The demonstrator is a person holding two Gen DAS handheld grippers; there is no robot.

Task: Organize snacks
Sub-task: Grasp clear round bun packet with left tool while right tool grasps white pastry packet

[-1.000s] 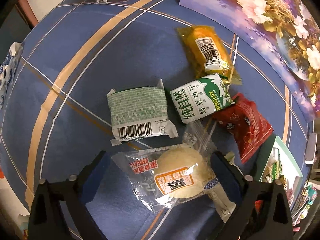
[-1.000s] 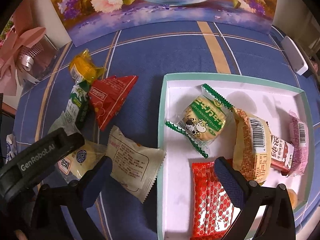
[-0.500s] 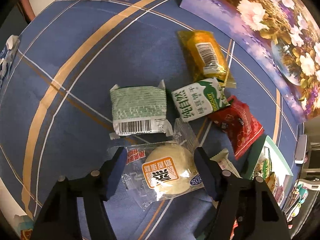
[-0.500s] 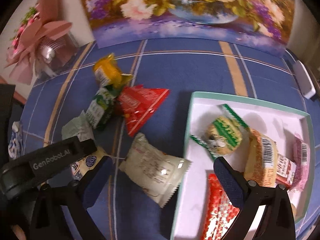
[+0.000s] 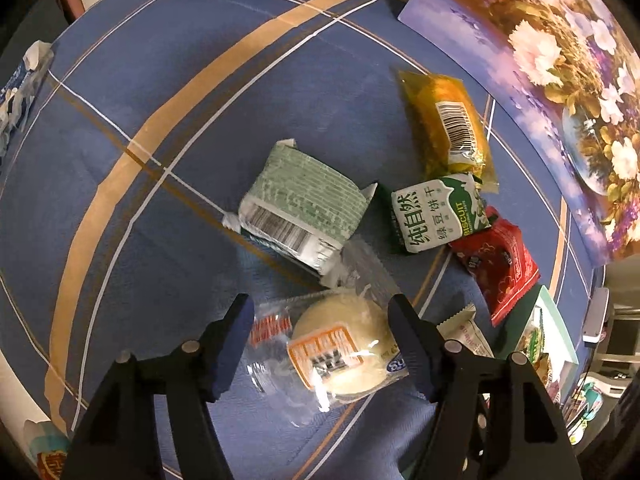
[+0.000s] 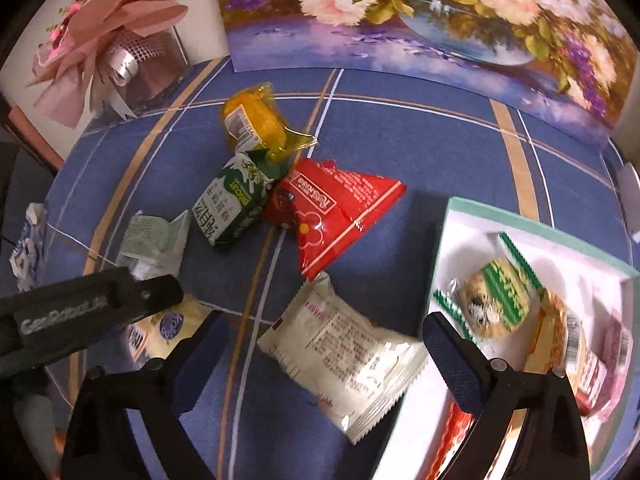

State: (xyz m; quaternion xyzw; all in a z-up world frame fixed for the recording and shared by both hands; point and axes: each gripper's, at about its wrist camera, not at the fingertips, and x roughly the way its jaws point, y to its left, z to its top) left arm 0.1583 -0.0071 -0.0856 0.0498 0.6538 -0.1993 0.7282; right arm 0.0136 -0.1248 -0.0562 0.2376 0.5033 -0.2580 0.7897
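My left gripper is shut on a round pale bun in a clear wrapper, its pads pressing both sides. Beyond it lie a green-patterned pack, a green-and-white biscuit pack, a yellow pack and a red pack. My right gripper is open above a white pack that lies next to the teal-rimmed white tray. The tray holds several wrapped snacks, among them a green-striped cookie.
A flower painting stands at the back of the blue cloth. A pink gift box with a bow sits at the back left. A blue-white packet lies at the cloth's left edge. The left gripper's arm crosses the right wrist view.
My left gripper has closed from wide open onto the bun. My right gripper has moved left, off the tray and over the white pack.
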